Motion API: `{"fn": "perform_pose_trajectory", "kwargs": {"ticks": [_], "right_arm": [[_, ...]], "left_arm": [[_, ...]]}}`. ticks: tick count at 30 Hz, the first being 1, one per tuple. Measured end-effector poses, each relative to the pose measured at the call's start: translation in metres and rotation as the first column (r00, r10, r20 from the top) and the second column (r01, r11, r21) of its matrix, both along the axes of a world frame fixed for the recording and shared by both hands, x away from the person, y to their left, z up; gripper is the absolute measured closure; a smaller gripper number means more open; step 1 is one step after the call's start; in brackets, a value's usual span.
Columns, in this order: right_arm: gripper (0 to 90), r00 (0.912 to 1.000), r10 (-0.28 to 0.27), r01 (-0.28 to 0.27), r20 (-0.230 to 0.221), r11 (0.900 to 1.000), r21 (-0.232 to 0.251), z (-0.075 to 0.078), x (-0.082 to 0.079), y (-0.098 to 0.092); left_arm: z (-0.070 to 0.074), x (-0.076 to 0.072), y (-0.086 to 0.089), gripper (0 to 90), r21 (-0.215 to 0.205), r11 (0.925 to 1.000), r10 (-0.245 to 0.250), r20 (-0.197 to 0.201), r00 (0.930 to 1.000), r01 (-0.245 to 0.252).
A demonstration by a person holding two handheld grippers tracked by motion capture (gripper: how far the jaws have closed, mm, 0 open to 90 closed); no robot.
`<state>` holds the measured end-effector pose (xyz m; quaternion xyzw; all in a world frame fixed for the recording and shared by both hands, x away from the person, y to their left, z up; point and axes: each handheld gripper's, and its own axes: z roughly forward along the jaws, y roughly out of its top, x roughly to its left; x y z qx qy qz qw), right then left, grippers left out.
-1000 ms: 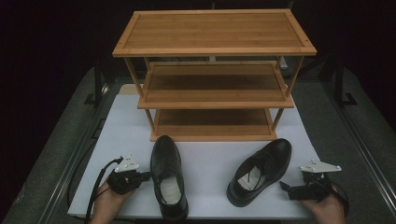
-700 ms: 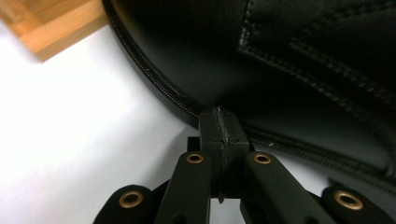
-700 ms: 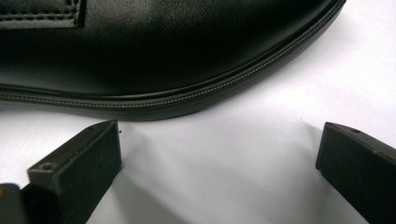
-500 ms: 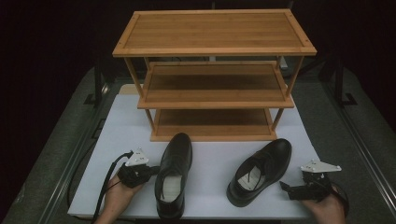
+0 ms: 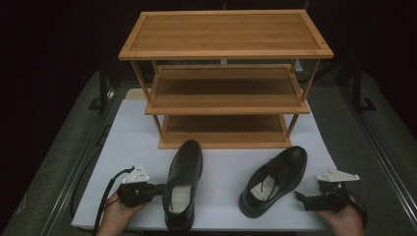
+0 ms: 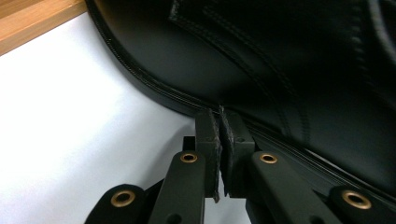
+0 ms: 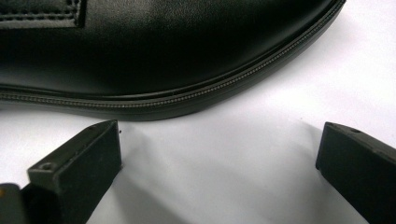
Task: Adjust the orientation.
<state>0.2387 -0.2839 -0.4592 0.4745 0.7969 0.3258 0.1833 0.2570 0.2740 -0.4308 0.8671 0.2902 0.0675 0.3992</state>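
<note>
Wooden three-shelf rack (image 5: 223, 78) stands at the far end of the white sheet (image 5: 128, 142); everything else is placed relative to it.

Left shoe (image 5: 183, 183), black leather, lies on the sheet just in front of the rack's bottom shelf, toe pointing at the rack and nearly touching its front edge, heel toward the person. Slightly left of the rack's centre.

Right shoe (image 5: 273, 180), same kind, also in front of the rack, under its right half, toe angled toward the rack's right front leg, heel toward the person. Well apart from the left shoe.

Left gripper (image 5: 158, 189) is in front of the rack's left end, beside the left shoe's outer side, near the heel half. In the left gripper view its pads (image 6: 208, 140) are pressed together with only a thin slit between them and nothing clamped; their tips touch or sit right at the shoe's sole welt (image 6: 187, 100).

Right gripper (image 5: 300, 196) is in front of the rack's right end, just right of the right shoe's heel. Jaws stand wide apart, level over the sheet, with the shoe's side (image 7: 154, 51) just beyond the tips, not touching.
</note>
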Motion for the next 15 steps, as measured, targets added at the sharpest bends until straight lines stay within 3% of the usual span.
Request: {"fn": "perform_pose_trajectory", "kwargs": {"ticks": [10,15], "right_arm": [[0.0,1.0000,0.000,0.000,0.000,1.000,0.000,0.000,0.000,0.000],[0.0,1.0000,0.003,-0.003,0.004,1.000,-0.002,0.000,0.000,0.000]], "left_arm": [[-0.001,0.004,-0.006,89.8,-0.013,0.9999,-0.009,0.001,1.0000,0.009],[-0.002,0.008,-0.017,90.0,-0.029,0.9992,-0.029,-0.009,0.9995,0.029]]}}
